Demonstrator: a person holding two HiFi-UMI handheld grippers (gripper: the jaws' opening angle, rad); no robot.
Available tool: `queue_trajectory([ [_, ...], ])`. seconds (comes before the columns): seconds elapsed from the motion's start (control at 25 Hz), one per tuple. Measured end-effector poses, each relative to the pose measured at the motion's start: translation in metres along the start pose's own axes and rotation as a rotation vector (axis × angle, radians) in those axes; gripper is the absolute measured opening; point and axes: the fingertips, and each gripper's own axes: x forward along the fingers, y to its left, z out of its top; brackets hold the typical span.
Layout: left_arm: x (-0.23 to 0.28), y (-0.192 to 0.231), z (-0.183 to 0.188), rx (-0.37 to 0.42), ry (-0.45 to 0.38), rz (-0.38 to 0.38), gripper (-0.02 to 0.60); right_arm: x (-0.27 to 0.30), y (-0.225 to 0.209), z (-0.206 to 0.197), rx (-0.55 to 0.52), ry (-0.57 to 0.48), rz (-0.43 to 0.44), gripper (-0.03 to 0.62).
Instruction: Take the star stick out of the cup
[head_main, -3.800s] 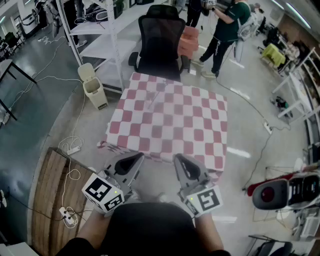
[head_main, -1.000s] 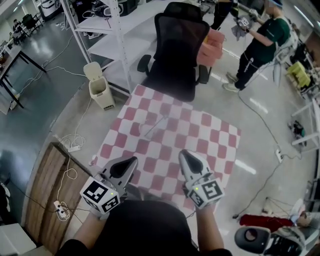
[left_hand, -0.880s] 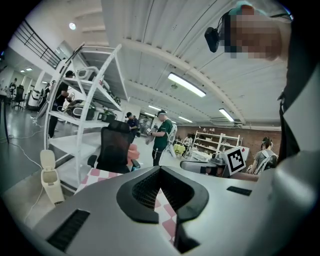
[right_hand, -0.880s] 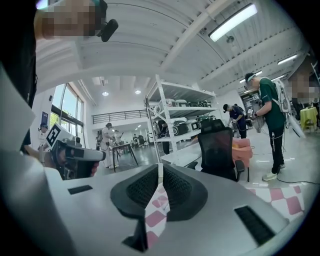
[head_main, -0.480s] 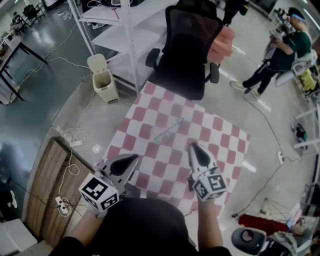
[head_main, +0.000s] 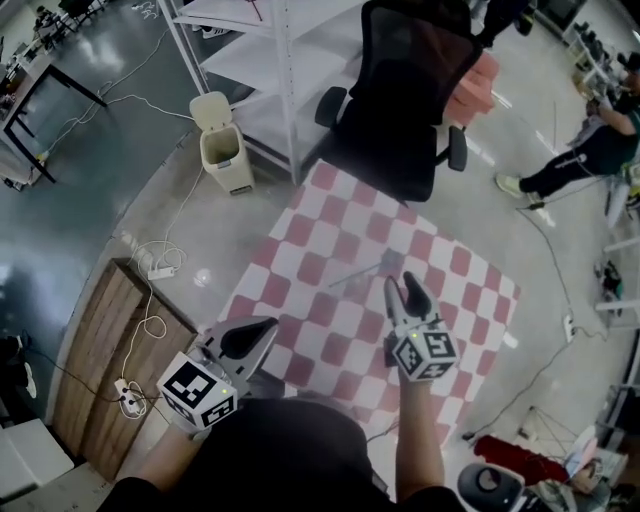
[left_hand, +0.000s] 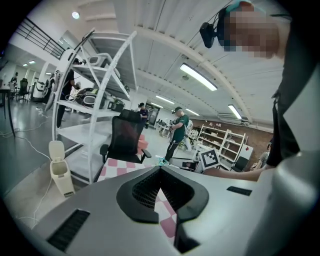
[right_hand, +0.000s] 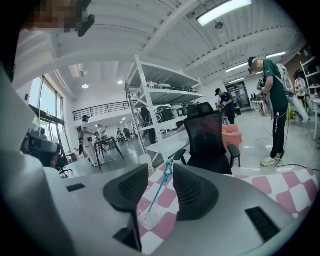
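A teal star stick (right_hand: 161, 192) stands tilted in a clear cup (right_hand: 151, 218) on the red-and-white checked table (head_main: 300, 240). In the head view the star stick (head_main: 365, 271) shows only as a thin pale line. My right gripper (head_main: 402, 283) reaches over the table just short of the cup. In the right gripper view its jaws (right_hand: 161, 172) are opening; the stick shows in the gap ahead, and nothing presses on it. My left gripper (head_main: 262, 328) hangs back at the table's near edge. Its tips (left_hand: 160, 169) meet, with nothing between them.
A black office chair (head_main: 415, 80) stands at the table's far side. A white shelf rack (head_main: 270, 60) and a beige bin (head_main: 225, 145) are at the far left. A wooden board (head_main: 110, 350) and cables lie on the floor at left. A person (head_main: 590, 150) stands at far right.
My right gripper has moved forward over the table toward the cup, and its jaws have parted. The left gripper has stayed at the near edge, still shut.
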Motion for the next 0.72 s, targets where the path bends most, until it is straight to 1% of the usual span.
queue_trajectory([
  [0.2, -0.002, 0.014, -0.005, -0.014, 0.013, 0.022, 0.04, 0.029, -0.005, -0.01, 0.012, 0.027, 0.002, 0.156],
  [0.48, -0.005, 0.023, -0.014, -0.036, 0.027, 0.058, 0.04, 0.052, -0.009, -0.017, 0.031, 0.047, 0.007, 0.151],
  [0.72, -0.008, 0.026, -0.014, -0.043, 0.021, 0.073, 0.04, 0.059, -0.008, -0.021, 0.011, 0.062, 0.016, 0.061],
])
